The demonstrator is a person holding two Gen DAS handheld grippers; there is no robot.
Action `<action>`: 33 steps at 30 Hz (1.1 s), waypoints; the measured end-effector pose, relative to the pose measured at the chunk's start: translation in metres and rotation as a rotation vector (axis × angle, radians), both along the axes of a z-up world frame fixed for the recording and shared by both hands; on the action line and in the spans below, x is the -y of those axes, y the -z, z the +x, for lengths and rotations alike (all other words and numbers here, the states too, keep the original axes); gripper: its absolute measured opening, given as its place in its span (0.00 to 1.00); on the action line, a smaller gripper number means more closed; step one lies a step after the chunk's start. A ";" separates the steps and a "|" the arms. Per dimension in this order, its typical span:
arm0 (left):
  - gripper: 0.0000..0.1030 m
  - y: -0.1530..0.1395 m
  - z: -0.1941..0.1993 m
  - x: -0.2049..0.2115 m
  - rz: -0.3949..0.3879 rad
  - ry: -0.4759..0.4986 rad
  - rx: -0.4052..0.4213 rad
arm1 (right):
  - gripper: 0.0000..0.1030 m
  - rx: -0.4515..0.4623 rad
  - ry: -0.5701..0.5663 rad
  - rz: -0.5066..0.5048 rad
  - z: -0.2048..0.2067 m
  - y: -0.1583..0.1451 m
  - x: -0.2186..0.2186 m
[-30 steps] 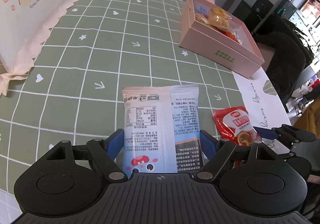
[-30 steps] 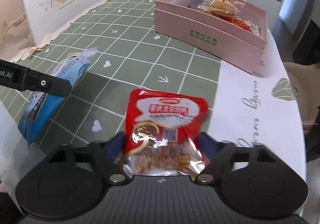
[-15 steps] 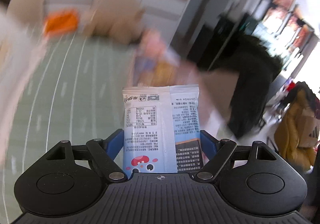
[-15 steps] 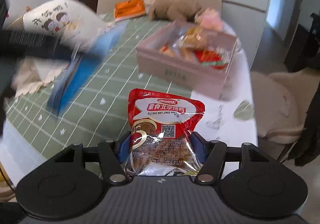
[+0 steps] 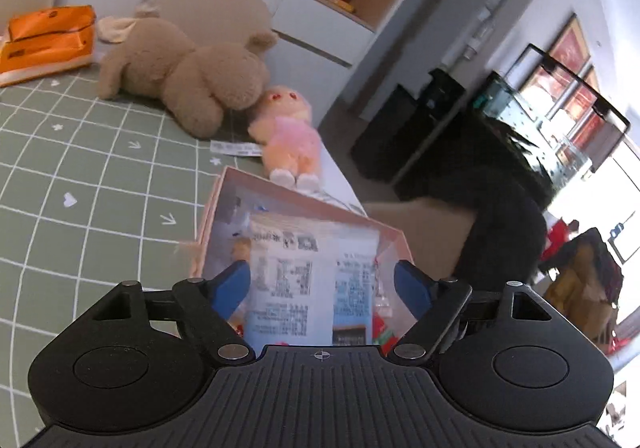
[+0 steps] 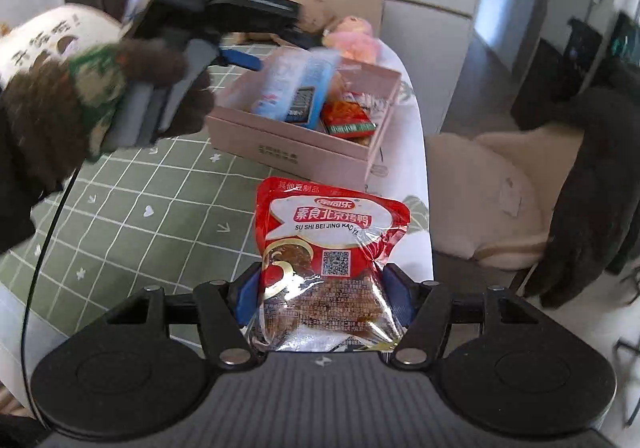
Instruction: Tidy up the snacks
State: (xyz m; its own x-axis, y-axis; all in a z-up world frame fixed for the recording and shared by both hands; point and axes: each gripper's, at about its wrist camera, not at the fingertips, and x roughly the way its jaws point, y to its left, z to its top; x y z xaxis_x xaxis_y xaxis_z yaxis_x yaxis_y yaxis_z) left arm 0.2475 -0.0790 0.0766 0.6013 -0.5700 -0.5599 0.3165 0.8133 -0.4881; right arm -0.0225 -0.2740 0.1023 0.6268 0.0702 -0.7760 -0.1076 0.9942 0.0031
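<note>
**Blue packet goes into the box, red one waits its turn**

The pale blue-and-white foil snack packet [image 5: 312, 280] stands tilted inside the open pink cardboard box [image 5: 224, 200], leaning among the red sachets [image 6: 348, 120] already there. It looks blurred, so I judge it is dropping free. The left gripper [image 5: 322, 280] hangs above the box with its jaws apart, the right-hand pad clear of the packet's edge, which suits a release over the box rather than a carry.

Nearer, the right gripper [image 6: 322, 288] is clamped on the red foil packet of braised snack [image 6: 332, 248], held above the green checked tablecloth [image 6: 160, 208] short of the box, probably to leave room. A brown plush bear [image 5: 180, 80] lies at the far end.
</note>
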 end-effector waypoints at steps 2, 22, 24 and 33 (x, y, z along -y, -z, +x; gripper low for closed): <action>0.81 -0.011 -0.003 -0.001 0.028 0.006 0.047 | 0.62 -0.003 0.017 0.013 0.012 0.001 0.005; 0.81 0.017 -0.151 -0.092 0.172 -0.092 -0.005 | 0.85 0.147 0.022 0.144 0.143 0.012 -0.031; 0.81 0.028 -0.170 -0.090 0.219 -0.081 0.017 | 0.85 0.116 0.030 0.163 0.117 0.027 -0.037; 0.81 0.053 -0.220 -0.088 0.381 -0.188 0.047 | 0.85 0.065 0.012 0.035 0.038 0.085 -0.084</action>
State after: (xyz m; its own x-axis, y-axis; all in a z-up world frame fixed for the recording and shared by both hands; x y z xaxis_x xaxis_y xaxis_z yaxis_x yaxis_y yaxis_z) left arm 0.0276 0.0090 0.0235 0.7051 -0.2055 -0.6787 0.1599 0.9785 -0.1301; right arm 0.0157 -0.1905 0.0176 0.6765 0.0892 -0.7311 -0.0969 0.9948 0.0317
